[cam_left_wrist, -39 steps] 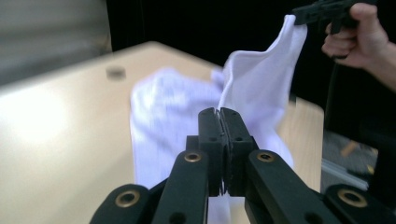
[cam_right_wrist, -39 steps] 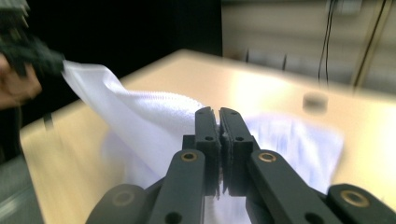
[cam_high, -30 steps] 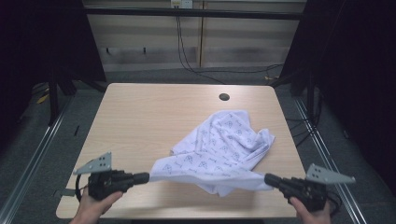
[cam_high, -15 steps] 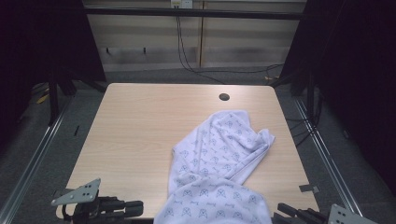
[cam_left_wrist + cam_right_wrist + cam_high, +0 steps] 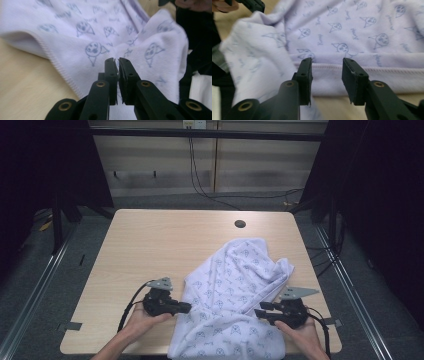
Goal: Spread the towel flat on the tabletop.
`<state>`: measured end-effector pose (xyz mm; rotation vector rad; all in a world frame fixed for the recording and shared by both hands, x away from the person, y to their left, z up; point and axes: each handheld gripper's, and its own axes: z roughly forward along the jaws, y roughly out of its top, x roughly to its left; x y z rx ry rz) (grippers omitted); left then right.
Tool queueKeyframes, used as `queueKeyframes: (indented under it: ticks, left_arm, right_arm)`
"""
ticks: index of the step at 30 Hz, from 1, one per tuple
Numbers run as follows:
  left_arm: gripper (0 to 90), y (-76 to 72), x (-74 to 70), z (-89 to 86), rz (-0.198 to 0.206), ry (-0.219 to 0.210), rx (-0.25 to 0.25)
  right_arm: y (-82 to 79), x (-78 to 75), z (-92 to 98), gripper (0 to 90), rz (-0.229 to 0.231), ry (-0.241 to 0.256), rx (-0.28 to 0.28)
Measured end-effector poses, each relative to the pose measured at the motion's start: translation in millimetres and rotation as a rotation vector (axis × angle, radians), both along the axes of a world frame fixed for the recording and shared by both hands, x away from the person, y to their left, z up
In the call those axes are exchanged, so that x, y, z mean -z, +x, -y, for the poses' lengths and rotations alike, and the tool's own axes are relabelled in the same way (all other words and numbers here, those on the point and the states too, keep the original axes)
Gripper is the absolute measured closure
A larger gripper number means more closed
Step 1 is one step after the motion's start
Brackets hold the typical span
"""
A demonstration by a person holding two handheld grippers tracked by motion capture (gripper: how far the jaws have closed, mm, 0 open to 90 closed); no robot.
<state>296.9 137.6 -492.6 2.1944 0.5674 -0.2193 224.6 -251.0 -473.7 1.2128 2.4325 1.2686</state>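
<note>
Roughly mid-job, by the look of it: a white printed garment lies crumpled on the near right part of the worktop, its near end spilling over the near edge and its far end reaching toward the middle. Work in hand appears to be spreading or folding it; neither is done yet, since the cloth is bunched with folds running diagonally and no flat layer showing. Left claw sits at the garment's left edge, and in the left gripper view its 2 jaws stand pressed together with a pinch of fabric between the tips, so it is clamped on the cloth. Right claw sits at the garment's right edge; in the right gripper view the jaws stand well apart, a stitched hem lying across the gap just beyond them, nothing gripped. Judgement: 1 side is secured, the other still needs a hold on that hem before the cloth can be pulled taut and laid out. A small dark hole marks the far part of the worktop, well apart from the garment.
</note>
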Motion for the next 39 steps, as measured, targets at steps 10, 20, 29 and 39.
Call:
queueKeyframes:
  ticks: [10,20,29,39]
  left_arm:
    - [85.4,-24.9,3.0,-11.3,0.017,0.103,-0.014]
    - [82.9,-42.3,2.7,-34.2,0.025,0.096,-0.012]
    - [79.4,-29.7,2.3,-31.9,0.047,0.11,-0.063]
    - [71.3,-13.4,3.4,-25.6,0.057,0.098,-0.081]
  right_arm:
    - [-1.9,14.5,-33.1,44.3,-0.021,-0.077,-0.064]
    - [-23.0,13.4,-36.4,90.0,0.029,-0.198,-0.012]
    - [-5.0,15.1,-12.0,59.8,-0.031,-0.049,0.037]
    - [-3.0,18.8,-27.8,86.6,0.016,-0.203,0.048]
